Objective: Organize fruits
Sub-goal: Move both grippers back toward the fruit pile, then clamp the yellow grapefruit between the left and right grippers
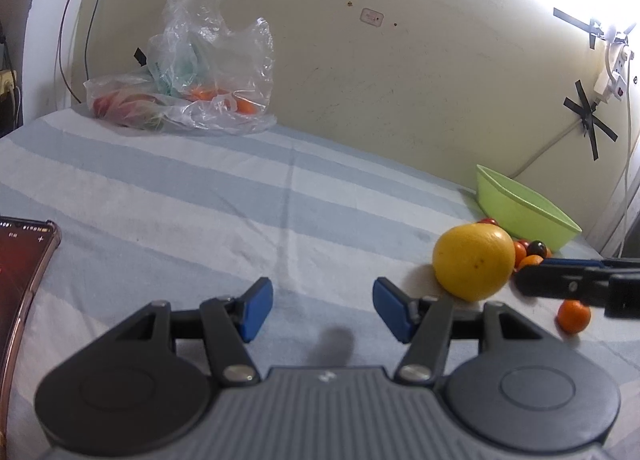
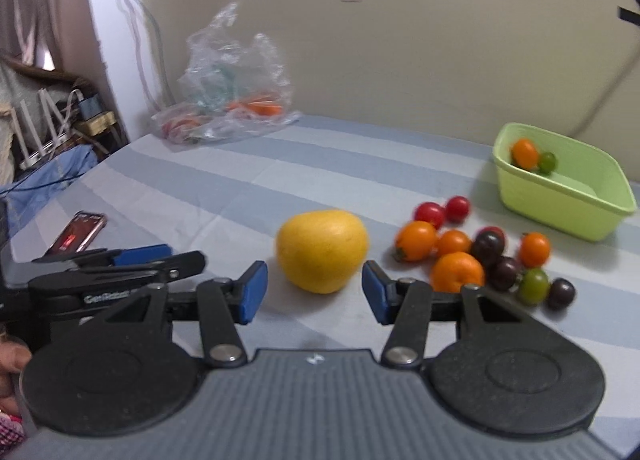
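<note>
A large yellow citrus fruit (image 2: pixel 322 250) lies on the striped cloth, just ahead of my open, empty right gripper (image 2: pixel 314 292); it also shows in the left wrist view (image 1: pixel 474 262). Right of it lies a cluster of small fruits: an orange mandarin (image 2: pixel 457 272), red tomatoes (image 2: pixel 430 214), dark ones (image 2: pixel 487 246) and a green one (image 2: pixel 533 286). A green tub (image 2: pixel 568 204) holds an orange fruit (image 2: pixel 525 153) and a green one (image 2: pixel 547 162). My left gripper (image 1: pixel 323 310) is open and empty over bare cloth, left of the citrus.
A clear plastic bag (image 1: pixel 192 92) with more produce lies at the back by the wall. A phone (image 2: pixel 78 236) with a lit screen lies at the left. The wall runs behind the green tub (image 1: pixel 524 208), with cables and a socket (image 1: pixel 612 76) at the right.
</note>
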Motion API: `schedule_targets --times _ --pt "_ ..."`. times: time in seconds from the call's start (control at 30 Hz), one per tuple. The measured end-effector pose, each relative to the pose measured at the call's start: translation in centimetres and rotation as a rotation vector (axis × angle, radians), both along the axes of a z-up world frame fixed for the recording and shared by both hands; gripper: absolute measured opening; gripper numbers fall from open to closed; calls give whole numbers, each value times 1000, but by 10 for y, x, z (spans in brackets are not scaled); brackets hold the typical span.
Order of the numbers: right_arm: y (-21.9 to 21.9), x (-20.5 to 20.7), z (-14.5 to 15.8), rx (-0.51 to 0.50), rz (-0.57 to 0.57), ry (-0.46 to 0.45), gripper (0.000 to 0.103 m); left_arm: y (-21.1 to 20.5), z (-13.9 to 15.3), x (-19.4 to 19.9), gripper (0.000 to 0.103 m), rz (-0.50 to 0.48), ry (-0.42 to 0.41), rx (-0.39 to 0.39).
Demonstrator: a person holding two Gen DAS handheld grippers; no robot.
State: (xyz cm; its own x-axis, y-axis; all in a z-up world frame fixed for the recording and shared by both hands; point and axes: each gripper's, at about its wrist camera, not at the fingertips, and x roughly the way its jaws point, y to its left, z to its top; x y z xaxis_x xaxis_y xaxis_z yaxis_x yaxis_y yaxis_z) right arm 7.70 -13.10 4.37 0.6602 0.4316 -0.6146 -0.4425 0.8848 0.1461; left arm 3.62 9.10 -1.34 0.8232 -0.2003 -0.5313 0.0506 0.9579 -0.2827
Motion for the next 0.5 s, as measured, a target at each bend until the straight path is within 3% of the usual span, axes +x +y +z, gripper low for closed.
schedule_targets --times 0.5 --pt "-22 -2 -1 53 -13 8 55 3 -1 -1 58 -4 -10 -16"
